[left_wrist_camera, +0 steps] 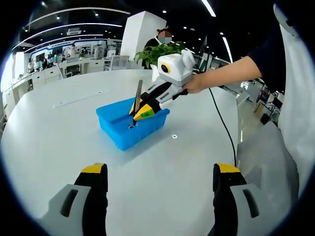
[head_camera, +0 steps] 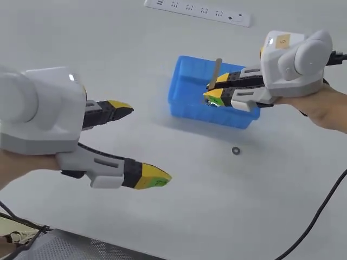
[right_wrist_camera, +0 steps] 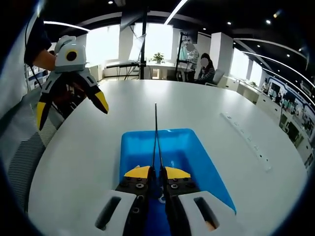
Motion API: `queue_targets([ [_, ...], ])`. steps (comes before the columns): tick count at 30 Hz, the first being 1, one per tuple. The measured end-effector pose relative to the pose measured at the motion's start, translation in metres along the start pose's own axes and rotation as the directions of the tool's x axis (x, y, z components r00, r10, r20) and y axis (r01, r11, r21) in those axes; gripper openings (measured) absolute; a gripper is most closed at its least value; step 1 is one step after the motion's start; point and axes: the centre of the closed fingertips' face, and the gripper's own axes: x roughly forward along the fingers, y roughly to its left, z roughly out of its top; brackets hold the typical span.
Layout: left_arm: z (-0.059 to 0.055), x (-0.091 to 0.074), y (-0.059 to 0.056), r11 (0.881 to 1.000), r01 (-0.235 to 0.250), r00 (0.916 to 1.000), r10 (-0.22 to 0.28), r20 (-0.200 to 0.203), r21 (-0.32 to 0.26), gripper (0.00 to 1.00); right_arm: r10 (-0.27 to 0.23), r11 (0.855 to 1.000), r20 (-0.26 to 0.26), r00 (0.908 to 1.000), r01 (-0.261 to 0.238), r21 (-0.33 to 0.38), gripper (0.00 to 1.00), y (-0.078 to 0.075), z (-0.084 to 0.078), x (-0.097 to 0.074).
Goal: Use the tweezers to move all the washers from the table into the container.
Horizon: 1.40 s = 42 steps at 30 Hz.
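Right gripper (head_camera: 217, 93), centre right of head view: jaws pressed together on thin grey metal tweezers (head_camera: 217, 67), which rise above jaw tips over blue rectangular plastic container (head_camera: 184, 97). Tweezers' lower end hidden. Small round metal washer (head_camera: 236, 150) lies on white table (head_camera: 179, 216), just below container. Left gripper (head_camera: 145, 142), left of frame: jaws spread wide above table.

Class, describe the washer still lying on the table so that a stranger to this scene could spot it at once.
Find the blue container on the white table. Just off its near wall, toward the person, lies the washer. It is a small dark ring, alone on bare tabletop outside the container.
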Motion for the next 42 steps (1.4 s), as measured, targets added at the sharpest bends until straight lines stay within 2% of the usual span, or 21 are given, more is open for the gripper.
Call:
queue_targets([
  [8, 0.003, 0.0, 0.001, 1.0, -0.004, 1.0, 0.004, 0.001, 0.012, 0.94, -0.02, 1.0, 0.01, 0.9998, 0.019, 0.004, 0.1, -0.003, 0.006, -0.008],
  [12, 0.016, 0.004, 0.004, 0.999, 0.002, 0.9999, -0.003, 0.012, 0.045, 0.91, -0.021, 1.0, 0.023, 0.9995, 0.021, -0.009, 0.1, 0.002, 0.014, -0.015],
  [17, 0.046, 0.015, 0.018, 0.995, -0.006, 0.9987, 0.001, 0.051, 0.097, 0.88, -0.017, 1.0, 0.019, 0.9997, 0.017, -0.021, 0.1, 0.008, 0.014, -0.021],
  [19, 0.063, 0.022, 0.023, 0.993, -0.006, 0.9975, -0.002, 0.071, 0.117, 0.86, -0.018, 0.999, 0.014, 0.9997, 0.018, -0.027, 0.1, 0.011, 0.013, -0.024],
  [22, 0.088, 0.029, 0.025, 0.986, -0.002, 0.9937, -0.016, 0.11, 0.165, 0.78, -0.023, 0.999, 0.023, 0.9995, 0.023, -0.027, 0.1, 0.014, 0.018, -0.03],
  [23, 0.095, 0.031, 0.024, 0.983, 0.006, 0.9922, -0.029, 0.122, 0.181, 0.74, -0.025, 0.999, 0.026, 0.9993, 0.025, -0.027, 0.1, 0.014, 0.019, -0.031],
  [25, 0.109, 0.037, 0.016, 0.976, 0.055, 0.9873, -0.085, 0.134, 0.21, 0.7, -0.029, 0.999, 0.031, 0.9991, 0.03, -0.029, 0.1, 0.013, 0.021, -0.033],
  [26, 0.114, 0.04, 0.015, 0.975, 0.057, 0.9866, -0.088, 0.137, 0.216, 0.67, -0.031, 0.999, 0.031, 0.999, 0.032, -0.03, 0.1, 0.013, 0.02, -0.032],
  [28, 0.125, 0.048, 0.011, 0.961, 0.079, 0.9829, -0.12, 0.14, 0.266, 0.61, -0.033, 0.999, 0.031, 0.999, 0.034, -0.031, 0.1, 0.014, 0.021, -0.033],
  [30, 0.131, 0.055, 0.009, 0.953, 0.095, 0.982, -0.137, 0.13, 0.287, 0.52, -0.034, 0.999, 0.03, 0.999, 0.035, -0.033, 0.1, 0.017, 0.022, -0.034],
  [32, 0.136, 0.062, 0.008, 0.942, 0.106, 0.9809, -0.151, 0.122, 0.317, 0.49, -0.032, 0.999, 0.029, 0.9991, 0.033, -0.037, 0.1, 0.02, 0.024, -0.035],
  [33, 0.137, 0.064, 0.009, 0.942, 0.11, 0.9803, -0.156, 0.121, 0.318, 0.48, -0.031, 0.999, 0.03, 0.9991, 0.032, -0.037, 0.1, 0.02, 0.024, -0.036],
  [36, 0.137, 0.072, 0.012, 0.938, 0.128, 0.9811, -0.167, 0.097, 0.321, 0.44, -0.028, 0.999, 0.027, 0.9993, 0.029, -0.046, 0.1, 0.023, 0.026, -0.037],
  [38, 0.138, 0.074, 0.01, 0.935, 0.141, 0.9791, -0.18, 0.094, 0.325, 0.38, -0.027, 0.999, 0.03, 0.9992, 0.028, -0.045, 0.1, 0.023, 0.027, -0.037],
  [42, 0.138, 0.078, 0.008, 0.919, 0.158, 0.9774, -0.198, 0.075, 0.361, 0.27, -0.027, 0.998, 0.03, 0.9992, 0.028, -0.049, 0.1, 0.022, 0.027, -0.037],
])
